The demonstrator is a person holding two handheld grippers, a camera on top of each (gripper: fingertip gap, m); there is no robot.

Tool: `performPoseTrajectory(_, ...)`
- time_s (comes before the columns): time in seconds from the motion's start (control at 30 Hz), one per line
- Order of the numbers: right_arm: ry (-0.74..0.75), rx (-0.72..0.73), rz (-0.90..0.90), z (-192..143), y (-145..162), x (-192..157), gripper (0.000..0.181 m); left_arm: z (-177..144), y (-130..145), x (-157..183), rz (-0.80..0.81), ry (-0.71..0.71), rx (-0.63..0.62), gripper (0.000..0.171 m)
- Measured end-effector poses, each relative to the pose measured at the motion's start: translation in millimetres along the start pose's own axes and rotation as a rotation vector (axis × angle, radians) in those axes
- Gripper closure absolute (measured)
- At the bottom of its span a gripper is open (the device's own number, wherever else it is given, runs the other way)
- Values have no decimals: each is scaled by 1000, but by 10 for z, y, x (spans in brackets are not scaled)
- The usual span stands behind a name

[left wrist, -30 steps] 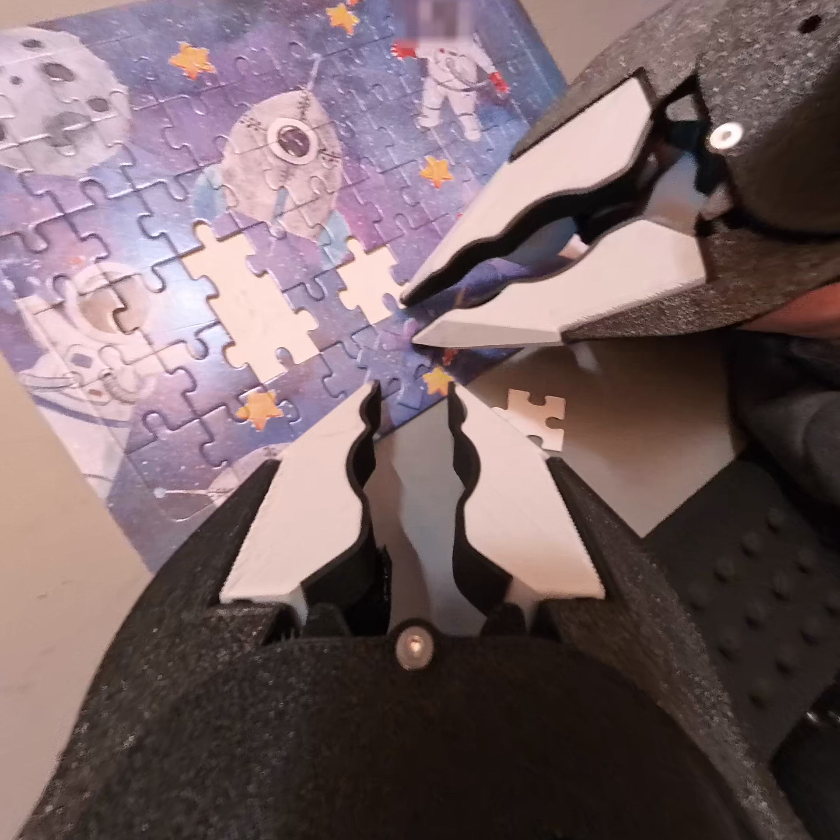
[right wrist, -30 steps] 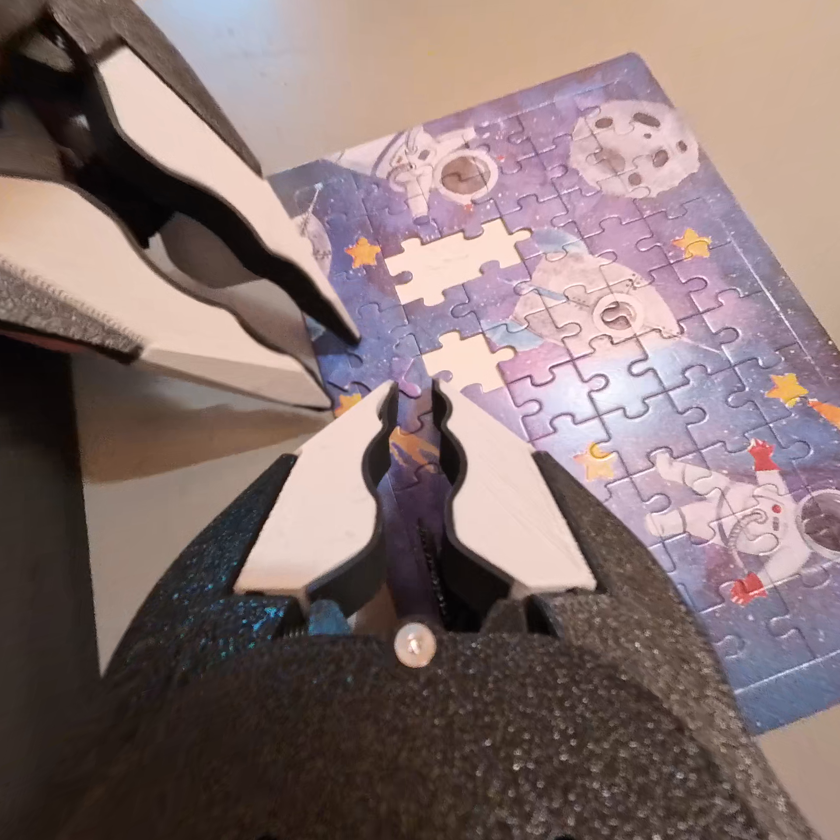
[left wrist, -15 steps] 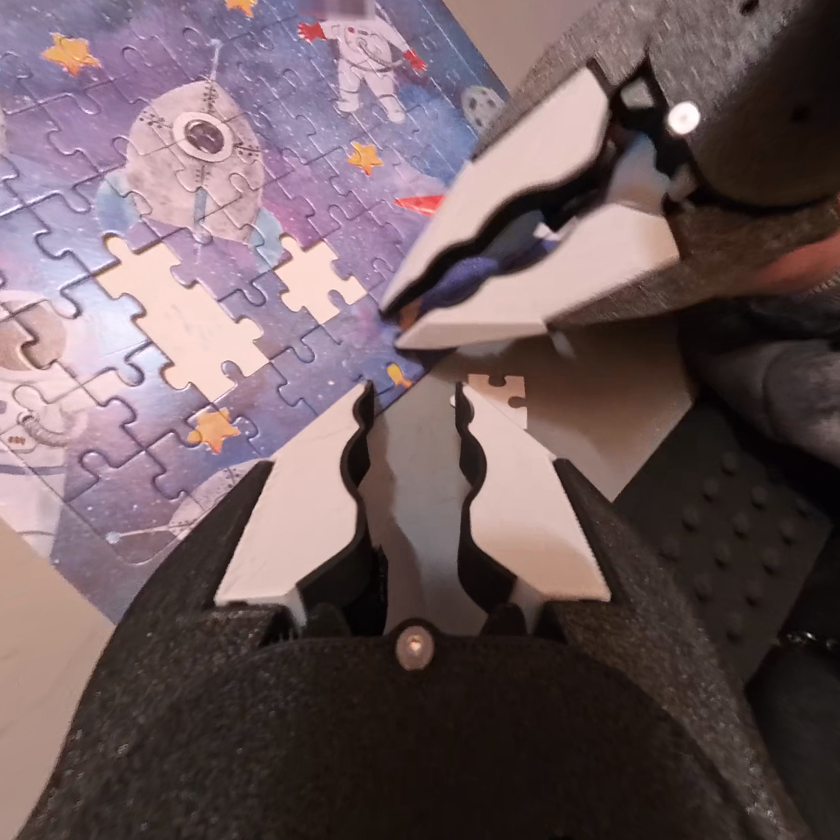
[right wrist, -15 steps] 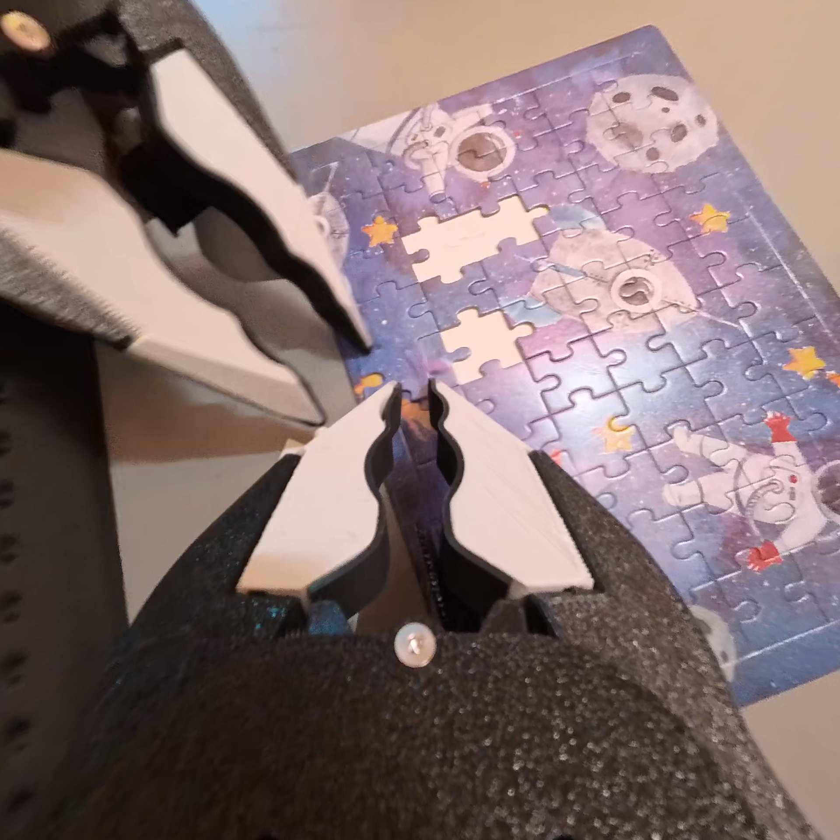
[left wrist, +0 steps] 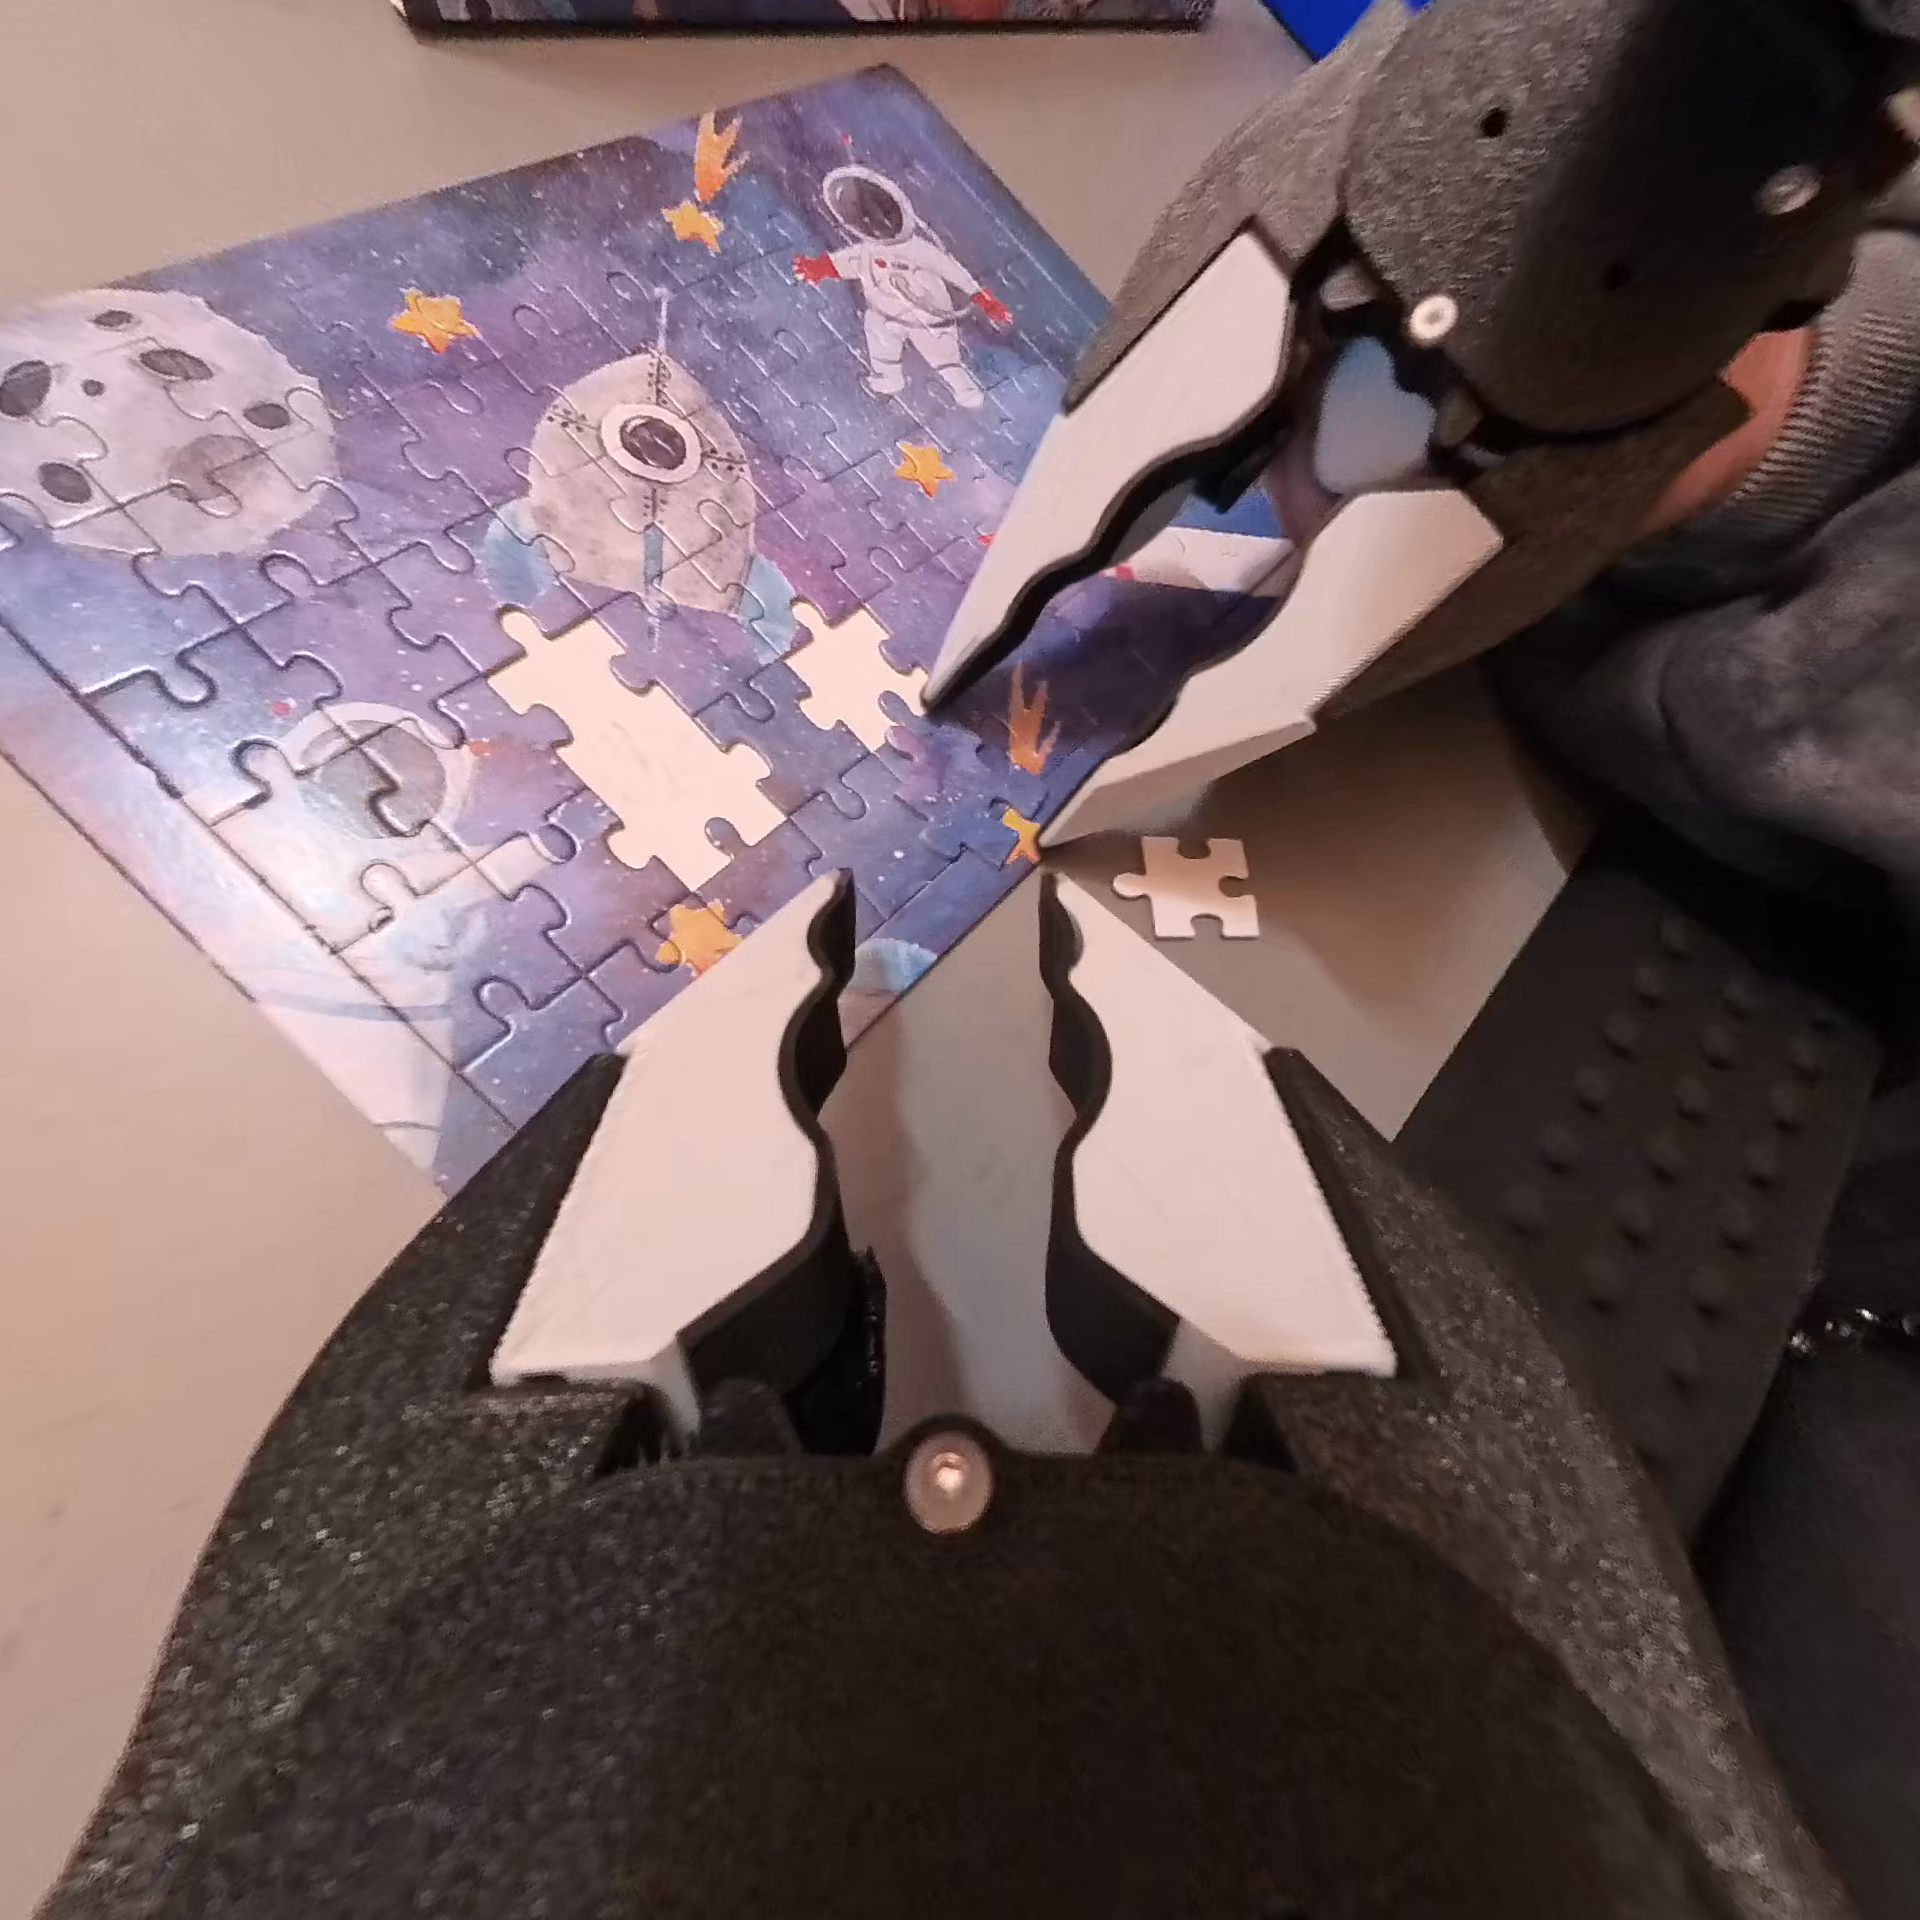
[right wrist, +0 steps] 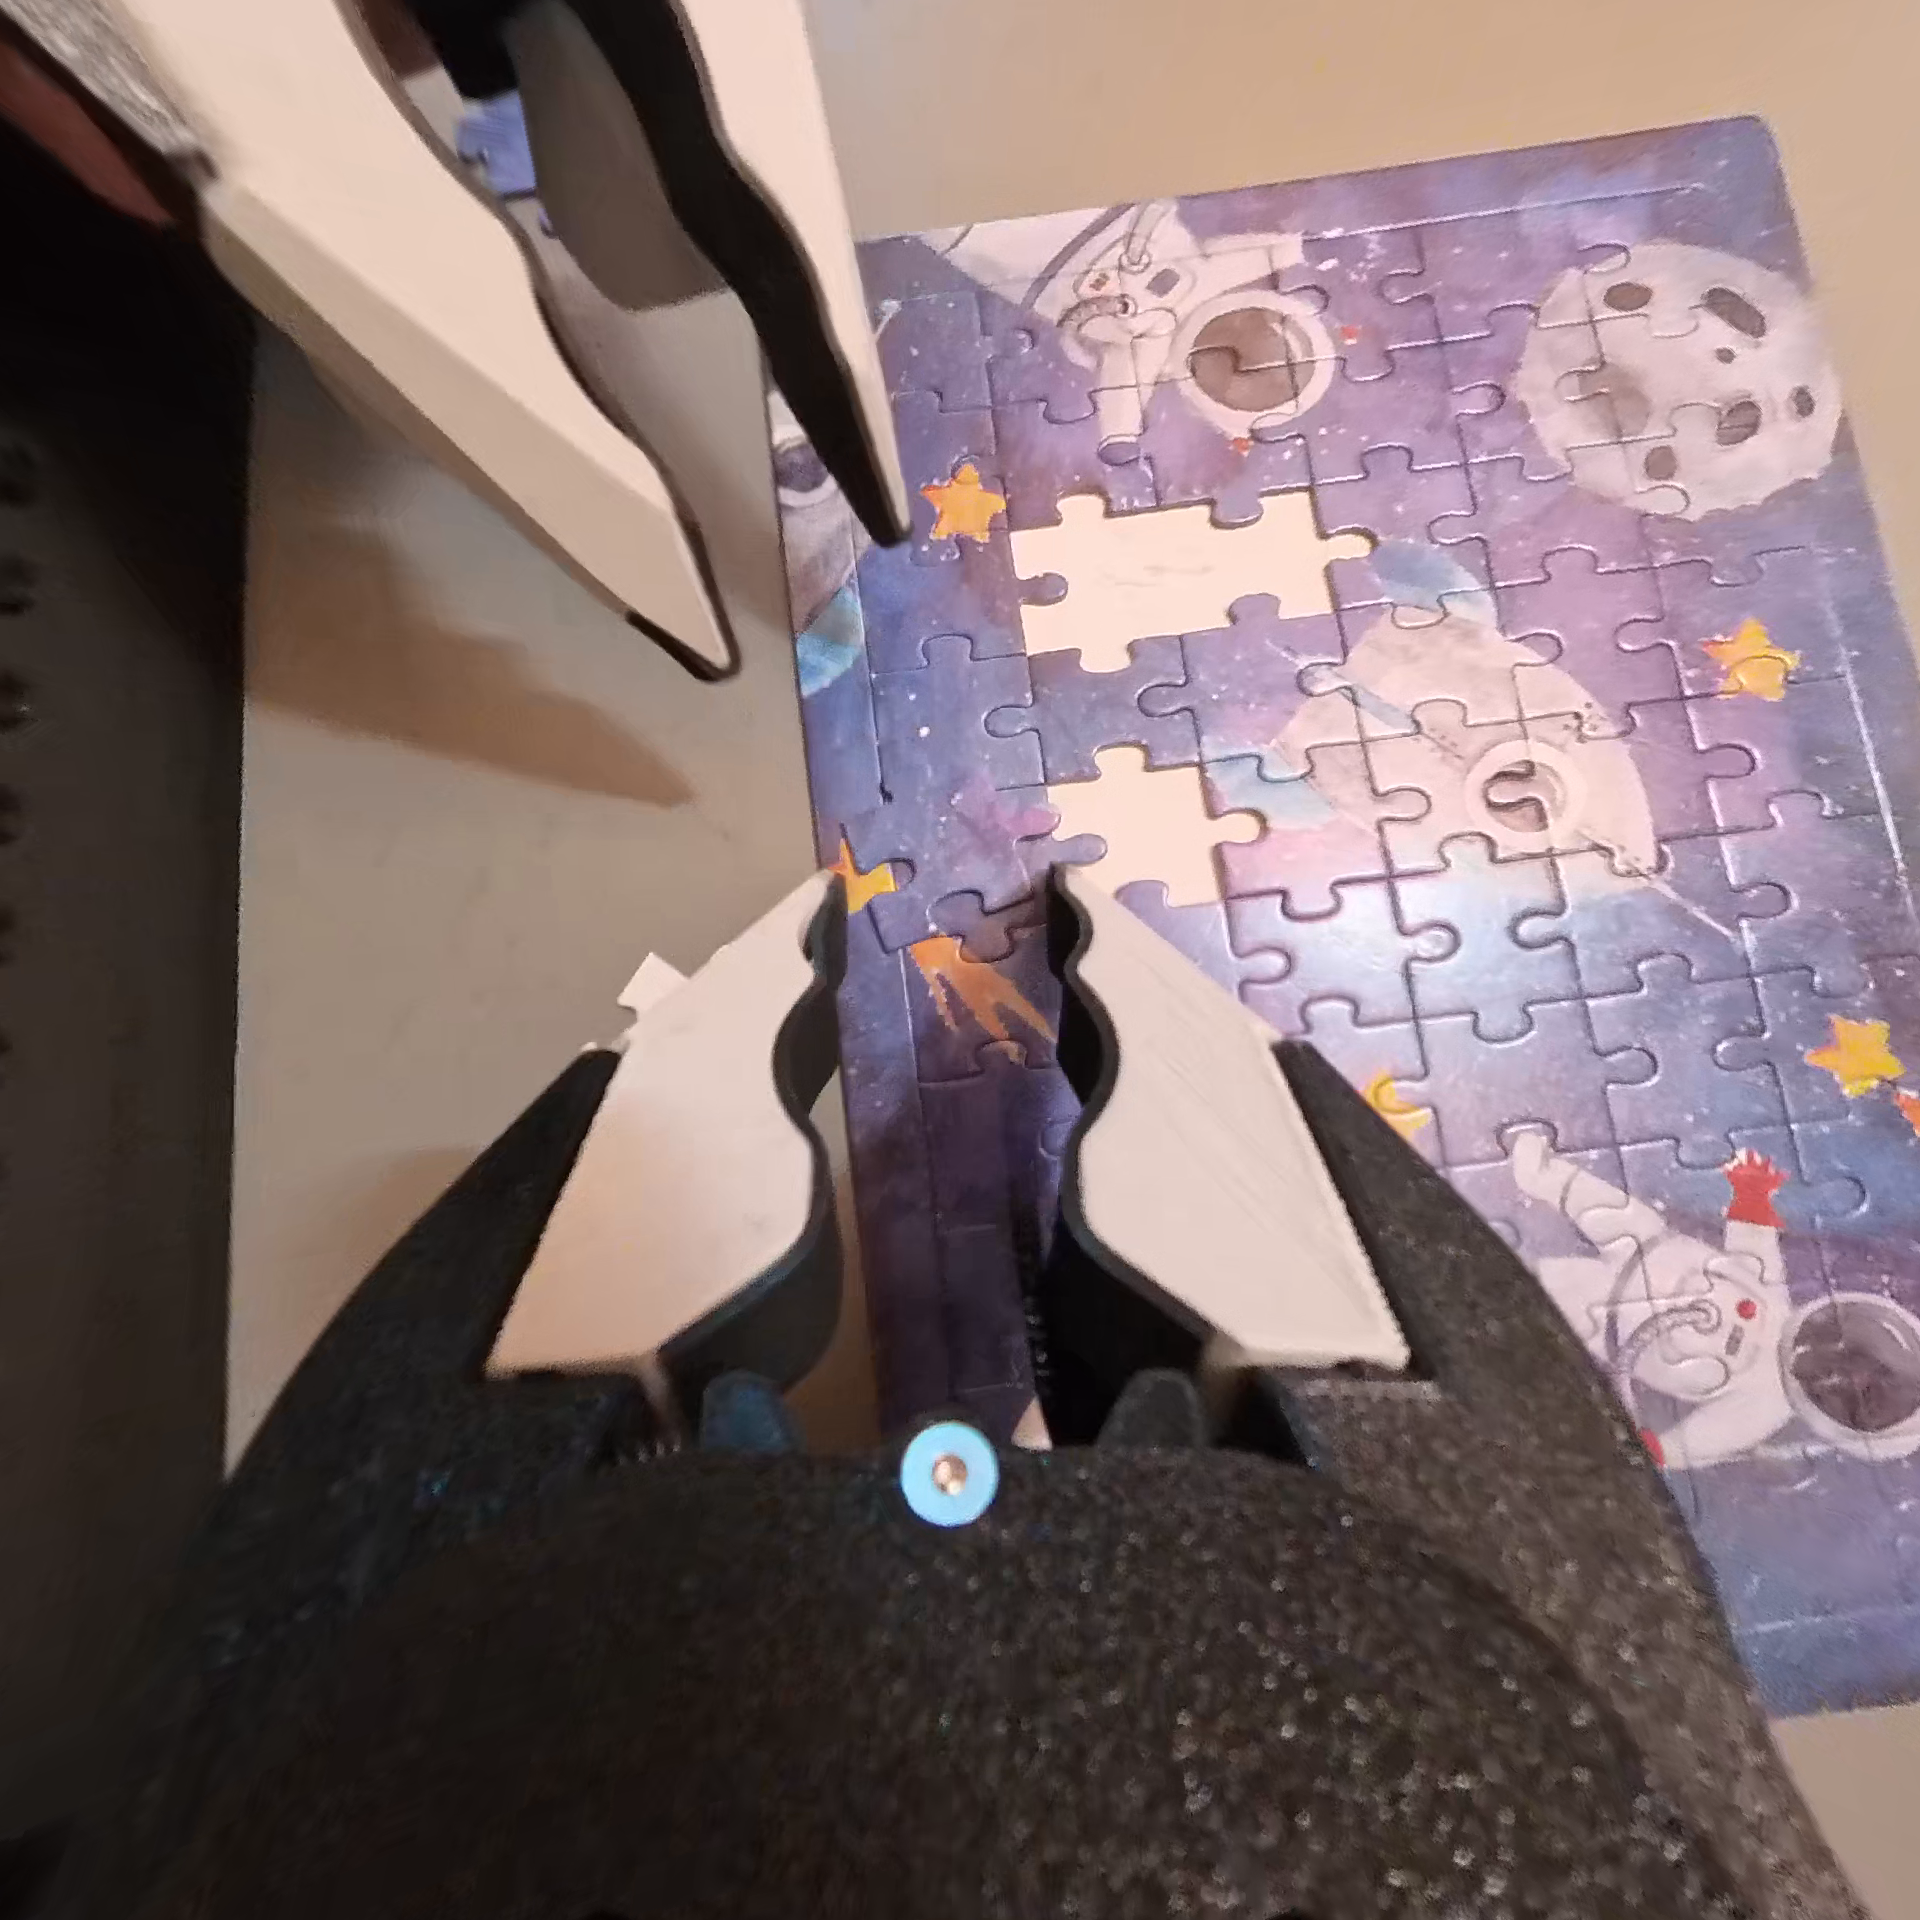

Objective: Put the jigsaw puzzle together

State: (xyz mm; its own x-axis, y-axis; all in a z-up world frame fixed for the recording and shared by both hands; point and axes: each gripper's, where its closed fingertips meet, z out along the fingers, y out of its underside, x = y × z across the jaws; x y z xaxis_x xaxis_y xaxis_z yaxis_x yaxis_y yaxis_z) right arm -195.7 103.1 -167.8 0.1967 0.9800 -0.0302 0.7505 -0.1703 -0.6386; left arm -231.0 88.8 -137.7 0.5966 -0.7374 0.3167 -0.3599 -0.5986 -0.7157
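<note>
Change: your right gripper (right wrist: 940,883), clamped nearly together half a second ago, now stands apart and empty over the jigsaw puzzle (right wrist: 1455,935) edge. Your left gripper (left wrist: 940,888): apart, empty. Two gaps (left wrist: 634,753) remain unfilled.

Left wrist view only: loose piece (left wrist: 1195,888), blank side up, beside the puzzle. The right wrist view shows only its corner.

A beige table top (left wrist: 156,1195) is seen under everything. At its near right edge a black studded mat (left wrist: 1662,1091) is laid. A dark flat box edge (left wrist: 800,12) is seen at the far side, and a grey sleeve (left wrist: 1766,644) at the right.
</note>
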Motion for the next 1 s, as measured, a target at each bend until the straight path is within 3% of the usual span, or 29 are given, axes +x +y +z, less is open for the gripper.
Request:
performPoseTrajectory(0.13,3,6,-6,14,-22,6,147,-23,87,-19,42,-10,-28,136)
performPoseTrajectory(0.2,4,7,3,6,-17,3,159,-13,128,-26,58,-18,-42,136)
performPoseTrajectory(0.47,79,-4,75,-43,26,75,161,-2,126,5,71,8,-45,136)
performPoseTrajectory(0.53,132,11,82,-66,11,139,181,5,127,5,80,10,-49,136)
performPoseTrajectory(0.77,226,47,148,-147,-15,307,180,40,131,2,99,15,-61,136)
performPoseTrajectory(0.83,240,60,177,-185,-20,385,173,54,145,-21,105,6,-76,136)
performPoseTrajectory(0.93,252,35,232,-193,65,495,146,100,191,-35,107,5,-110,136)
performPoseTrajectory(1.0,186,18,266,-134,106,431,145,140,193,16,105,29,-108,136)
